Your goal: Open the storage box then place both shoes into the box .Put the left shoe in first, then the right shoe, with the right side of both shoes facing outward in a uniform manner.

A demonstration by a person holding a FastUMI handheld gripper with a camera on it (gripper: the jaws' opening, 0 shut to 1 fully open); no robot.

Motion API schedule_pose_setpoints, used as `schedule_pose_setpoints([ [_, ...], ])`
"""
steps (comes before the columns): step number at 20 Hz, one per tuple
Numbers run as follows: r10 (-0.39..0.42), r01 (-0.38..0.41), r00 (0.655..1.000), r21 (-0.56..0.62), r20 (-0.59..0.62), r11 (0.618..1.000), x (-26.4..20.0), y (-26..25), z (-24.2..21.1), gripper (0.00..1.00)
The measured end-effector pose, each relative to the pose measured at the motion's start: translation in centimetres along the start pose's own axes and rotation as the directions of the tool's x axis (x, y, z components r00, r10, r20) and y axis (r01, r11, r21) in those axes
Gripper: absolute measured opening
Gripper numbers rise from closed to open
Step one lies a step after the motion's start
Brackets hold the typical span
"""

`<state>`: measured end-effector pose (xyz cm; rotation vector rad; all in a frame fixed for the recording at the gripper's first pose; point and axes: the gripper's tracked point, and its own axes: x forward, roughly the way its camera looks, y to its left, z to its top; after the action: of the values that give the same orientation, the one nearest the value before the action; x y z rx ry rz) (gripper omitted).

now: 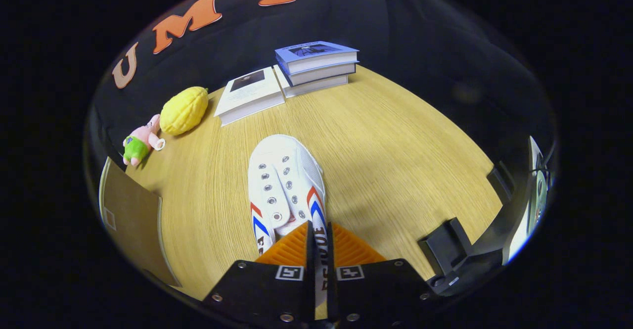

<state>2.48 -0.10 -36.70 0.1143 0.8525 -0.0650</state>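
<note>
gripper (pixel 320 247) clamped on white shoe (pixel 285 180) collar | side lettering partly hidden | wooden table (pixel 395 141)

My gripper (pixel 320 250) has two flat plates at its base, each with silver screws at the corners and a small square black-and-white marker tag. Ribbed finger pads (pixel 289 250) sit ahead of the plates, nearly together.

A light wooden table (pixel 395 141) with visible grain stands against a black cloth wall (pixel 395 32). Even light falls from above, leaving soft shadows on the wood. Beyond the table's edges, all is dark.
</note>
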Motion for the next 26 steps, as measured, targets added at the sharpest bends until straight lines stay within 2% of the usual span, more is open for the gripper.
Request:
schedule_pose_setpoints([
  [1, 0.001, 0.000, 1.000, -0.006, 0.007, 1.000, -0.2, 0.2, 0.1, 0.03],
  [2, -0.001, 0.001, 1.000, -0.002, 0.014, 1.000, -0.6, 0.4, 0.3, 0.01],
  [6, -0.005, 0.006, 0.998, -0.010, 0.056, 1.000, -2.4, 1.3, 2.0, 0.01],
  [13, 0.055, -0.055, 0.987, -0.007, 0.151, 0.998, -7.7, 4.7, 6.5, 0.01],
  [15, 0.101, -0.101, 0.979, -0.007, 0.179, 0.995, -9.9, 6.8, 7.9, 0.00],
  [21, 0.199, -0.177, 0.946, -0.104, 0.255, 0.979, -16.5, 14.3, 10.7, 0.00],
  [26, 0.257, -0.231, 0.927, -0.127, 0.271, 0.965, -20.0, 21.8, 9.4, 0.00],
])
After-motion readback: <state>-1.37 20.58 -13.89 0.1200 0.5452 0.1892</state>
